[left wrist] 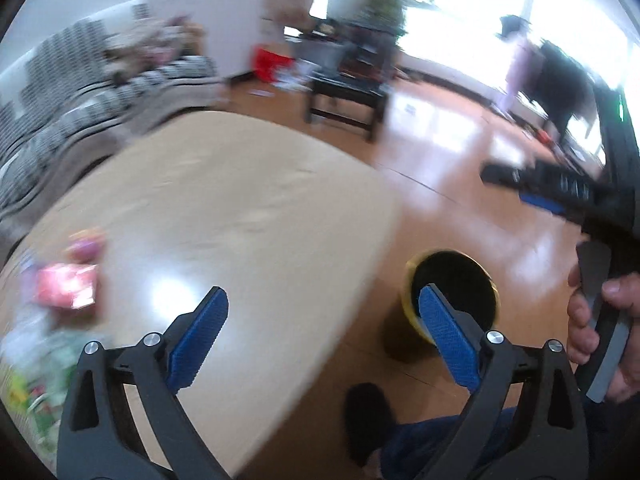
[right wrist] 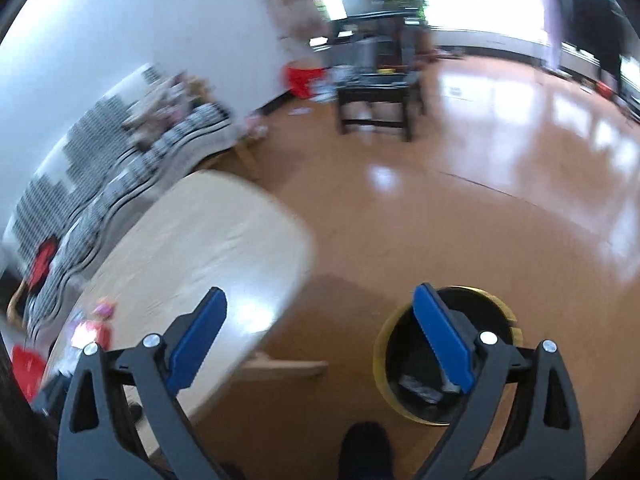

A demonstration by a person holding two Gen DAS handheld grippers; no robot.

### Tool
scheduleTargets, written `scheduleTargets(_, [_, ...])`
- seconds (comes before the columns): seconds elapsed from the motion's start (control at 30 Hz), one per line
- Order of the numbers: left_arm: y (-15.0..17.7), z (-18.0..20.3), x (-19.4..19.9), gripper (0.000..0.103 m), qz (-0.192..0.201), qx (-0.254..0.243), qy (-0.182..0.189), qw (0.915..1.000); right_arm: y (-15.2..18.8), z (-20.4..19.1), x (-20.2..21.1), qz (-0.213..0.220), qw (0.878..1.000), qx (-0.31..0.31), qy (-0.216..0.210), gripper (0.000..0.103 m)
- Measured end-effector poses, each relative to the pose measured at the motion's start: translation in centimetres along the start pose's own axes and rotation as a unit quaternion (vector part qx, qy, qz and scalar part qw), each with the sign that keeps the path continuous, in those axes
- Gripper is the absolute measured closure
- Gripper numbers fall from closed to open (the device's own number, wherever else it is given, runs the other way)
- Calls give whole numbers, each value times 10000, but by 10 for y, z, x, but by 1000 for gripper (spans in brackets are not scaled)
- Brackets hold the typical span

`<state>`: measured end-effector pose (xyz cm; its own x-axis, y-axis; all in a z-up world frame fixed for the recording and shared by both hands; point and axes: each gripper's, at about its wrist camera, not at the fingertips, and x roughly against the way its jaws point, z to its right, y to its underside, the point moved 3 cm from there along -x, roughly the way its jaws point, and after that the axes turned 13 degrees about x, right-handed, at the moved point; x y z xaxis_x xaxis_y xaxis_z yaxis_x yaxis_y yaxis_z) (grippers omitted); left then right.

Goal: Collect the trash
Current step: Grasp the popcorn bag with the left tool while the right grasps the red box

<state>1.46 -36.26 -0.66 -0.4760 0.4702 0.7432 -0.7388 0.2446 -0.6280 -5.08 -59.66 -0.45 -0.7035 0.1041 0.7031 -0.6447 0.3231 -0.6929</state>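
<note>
Two sets of fingers, both spread wide with nothing between them: my left gripper (left wrist: 322,342) hangs over the edge of the pale bench (left wrist: 248,200), and my right gripper (right wrist: 320,340) hangs over the floor (right wrist: 460,216) beside it. The bin (right wrist: 444,356), black inside with a yellow rim, stands on the floor just off the bench corner, close by my shoe (right wrist: 364,452). Something pale already lies at its bottom, though blur keeps me from naming it.

What is left to collect sits at the near left of the bench: a red-and-pink wrapper (left wrist: 66,284), with a jumble of green and white litter (left wrist: 40,364) nearer to me. Everything there is smeared, so I cannot tell separate pieces.

I judge the step in hand to be reaching for more trash. To do it well I would bring my left fingers low over the wrapper, one blue pad on each side, and close only when the pads straddle it, since thin film slides away if nudged first. My right hand (left wrist: 600,332) shows in the left view gripping its handle; I would keep it clear of the left's path and near the bin.
</note>
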Motion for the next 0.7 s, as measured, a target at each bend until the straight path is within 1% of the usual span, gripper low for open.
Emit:
scheduleTargets(0.07, [-5,-52,32,10,217,385,-235,9987,-6,-48,-11,-118,9984,378,-404,12])
scheduleTargets(0.1, [-5,-71,45,9,295,499,-350,9977,-6,-71,-15,-184,9968,508,-585,12])
scheduleTargets(0.13, [-4,-99,62,9,407,634,-561,9956,-6,-95,-20,-276,9940,675,-817,12])
scheduleTargets(0.17, [-1,-114,69,9,463,682,-691,9942,-5,-116,-24,-350,9912,830,-969,12])
scheduleTargets(0.2, [4,-144,85,9,576,764,-969,9907,-2,-146,-29,-459,9861,1111,-1150,12])
scheduleTargets(0.23, [4,-159,97,8,631,811,-1133,9882,0,-167,-33,-523,9818,1319,-1259,12])
scheduleTargets(0.27, [10,-181,108,7,679,887,-1344,9846,4,-196,-36,-596,9751,1599,-1418,12])
scheduleTargets(0.3, [17,-204,118,7,684,989,-1518,9811,8,-216,-38,-639,9701,1776,-1527,12])
scheduleTargets(0.37, [26,-238,129,7,657,1188,-1701,9760,16,-258,-39,-707,9581,2156,-1748,12])
scheduleTargets(0.4, [35,-260,137,7,623,1356,-1806,9722,24,-271,-37,-719,9540,2289,-1797,12])
scheduleTargets(0.47, [43,-285,145,7,567,1553,-1894,9679,36,-304,-35,-728,9443,2606,-1871,12])
scheduleTargets(0.53, [55,-306,152,7,508,1721,-1949,9643,41,-328,-36,-704,9382,2808,-1894,12])
scheduleTargets(0.63, [61,-323,151,7,432,1878,-1874,9632,40,-347,-45,-694,9321,2985,-1934,12])
scheduleTargets(0.7, [63,-332,145,7,318,1924,-1781,9645,35,-362,-55,-728,9290,3017,-2017,12])
